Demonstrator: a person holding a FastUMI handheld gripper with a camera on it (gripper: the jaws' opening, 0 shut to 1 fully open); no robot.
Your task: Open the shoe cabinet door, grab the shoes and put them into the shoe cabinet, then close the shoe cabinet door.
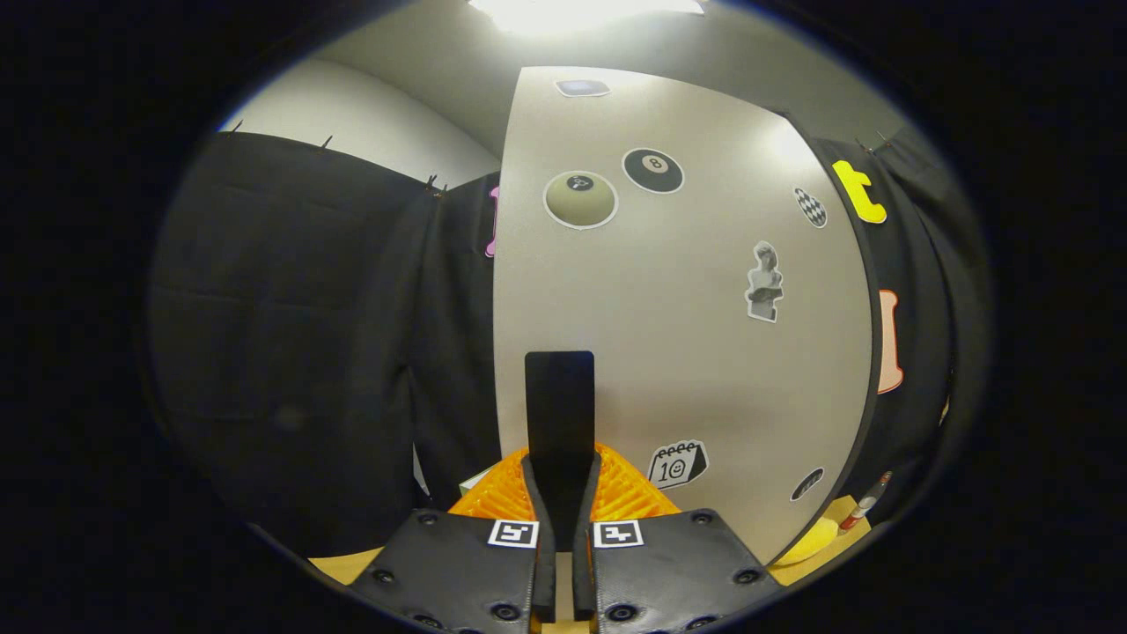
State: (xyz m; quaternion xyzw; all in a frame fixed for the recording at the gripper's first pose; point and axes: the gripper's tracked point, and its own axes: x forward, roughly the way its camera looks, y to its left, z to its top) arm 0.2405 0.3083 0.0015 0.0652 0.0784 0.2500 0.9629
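The white shoe cabinet door [704, 352], dotted with stickers, stands upright close ahead of me. Its black vertical handle [559, 396] sits near the door's left edge and runs down between my fingers. My gripper [562, 471] is shut on the lower part of that handle, one finger pressing on each side. Black cloth shows past both the left and right edges of the door. I cannot tell how far the door stands from the cabinet body.
A tan wooden surface [348, 563] lies below the fingers. By the door's lower right corner rest a yellow object [814, 539] and a slim pen-like item [865, 504]. A small pale object [474, 481] peeks out left of the fingers.
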